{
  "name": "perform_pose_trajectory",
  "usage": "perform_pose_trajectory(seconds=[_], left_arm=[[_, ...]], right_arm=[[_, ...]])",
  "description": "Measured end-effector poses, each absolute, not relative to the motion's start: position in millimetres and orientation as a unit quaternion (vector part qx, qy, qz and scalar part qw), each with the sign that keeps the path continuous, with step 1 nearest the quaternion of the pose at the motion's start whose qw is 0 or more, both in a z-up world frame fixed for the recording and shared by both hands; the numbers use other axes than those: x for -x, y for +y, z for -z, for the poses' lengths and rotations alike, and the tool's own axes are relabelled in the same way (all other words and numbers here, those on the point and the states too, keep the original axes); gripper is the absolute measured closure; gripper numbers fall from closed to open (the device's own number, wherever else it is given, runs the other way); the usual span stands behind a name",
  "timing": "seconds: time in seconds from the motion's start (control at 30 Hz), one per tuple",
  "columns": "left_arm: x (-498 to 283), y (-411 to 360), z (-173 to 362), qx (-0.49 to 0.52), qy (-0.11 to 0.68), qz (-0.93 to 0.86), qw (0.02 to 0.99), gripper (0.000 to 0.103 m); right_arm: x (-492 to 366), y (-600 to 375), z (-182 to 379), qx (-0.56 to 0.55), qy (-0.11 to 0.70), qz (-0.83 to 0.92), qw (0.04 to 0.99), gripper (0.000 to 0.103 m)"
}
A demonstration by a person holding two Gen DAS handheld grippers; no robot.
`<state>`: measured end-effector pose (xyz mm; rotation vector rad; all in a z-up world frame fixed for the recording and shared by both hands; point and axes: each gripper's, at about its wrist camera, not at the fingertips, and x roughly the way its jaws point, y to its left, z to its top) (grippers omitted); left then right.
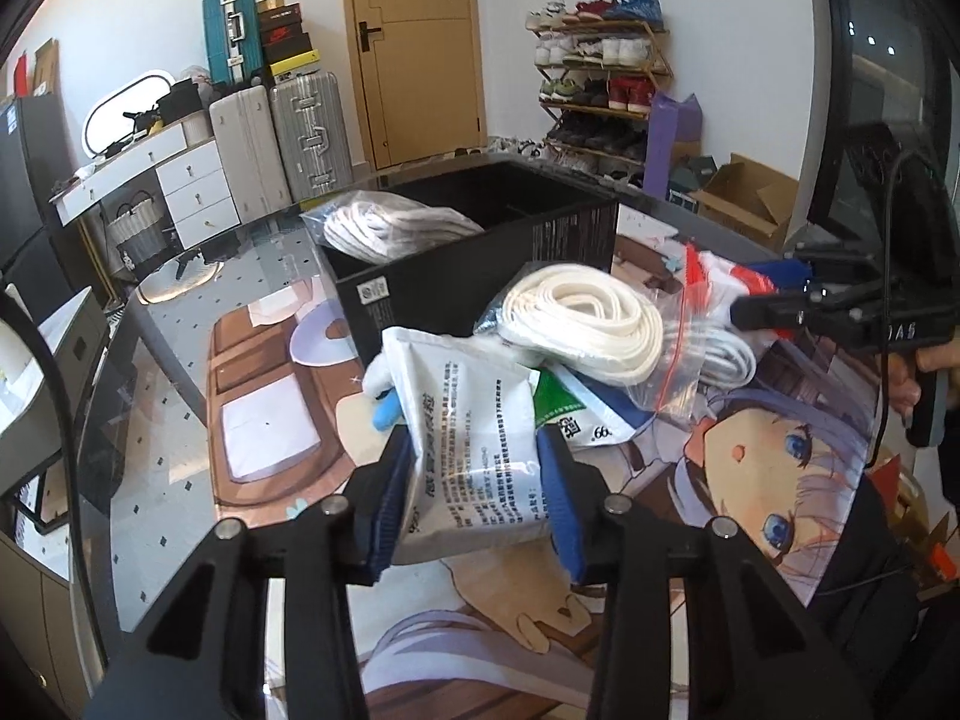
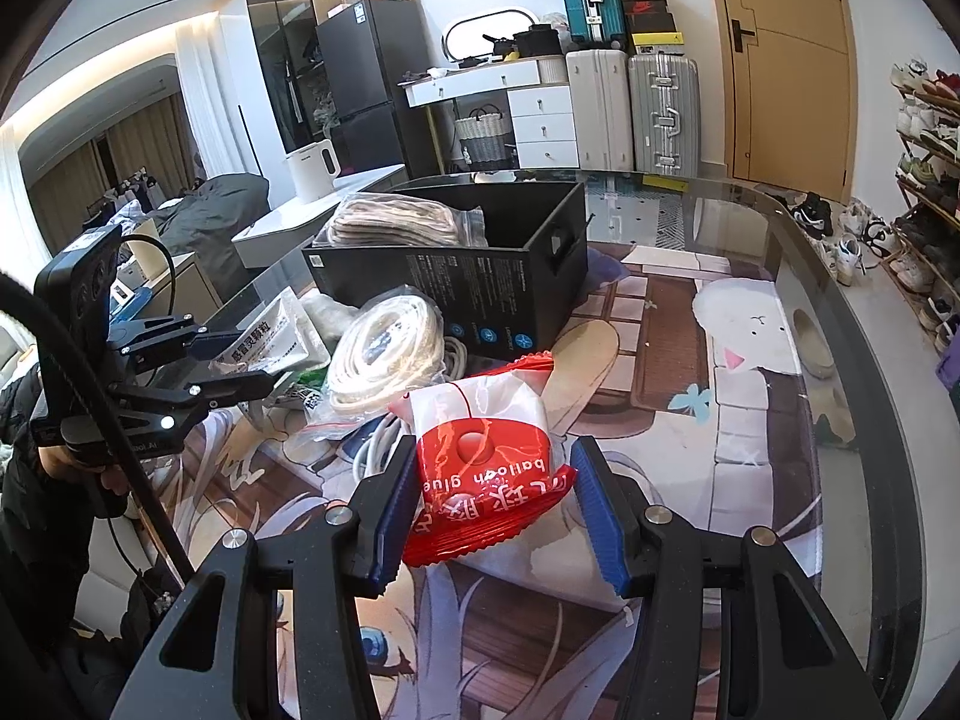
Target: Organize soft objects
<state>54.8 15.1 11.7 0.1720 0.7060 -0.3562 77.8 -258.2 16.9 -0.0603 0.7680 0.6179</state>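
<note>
Black box at 12 o'clock on printed mat, one bagged rope coil inside. Left gripper clamps white printed pouch at 6 o'clock. Right gripper pinches red-and-white packet at 6 o'clock, jaws narrow.

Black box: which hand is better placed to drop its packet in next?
Probably left. The left gripper pinches the white printed pouch between both pads, close below the black box. The right gripper holds the red balloon-glue packet with the bagged white cord lying between it and the box.
</note>
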Motion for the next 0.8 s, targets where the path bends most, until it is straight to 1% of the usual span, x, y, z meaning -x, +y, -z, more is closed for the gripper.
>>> perform_pose_trajectory(seconds=[0.2, 0.37, 0.67, 0.8], left_arm=[[-50.0, 23.9, -30.0, -0.049, 0.319, 0.165, 0.932, 0.063], [-48.6, 34.5, -49.6, -0.020, 0.294, 0.159, 0.942, 0.063], [-58.8, 41.7, -75.2, 0.008, 0.265, 0.148, 0.953, 0.062], [-61.8, 40.2, -85.2, 0.005, 0.253, 0.140, 0.957, 0.062]], right_arm=[[-72.8, -261.3, -26.4, 0.015, 0.355, -0.297, 0.886, 0.052], [-66.9, -261.5, -47.7, -0.010, 0.328, -0.310, 0.892, 0.052], [-74.4, -253.0, -73.2, -0.031, 0.309, -0.304, 0.901, 0.052], [-80.1, -248.6, -82.7, -0.032, 0.300, -0.292, 0.908, 0.052]])
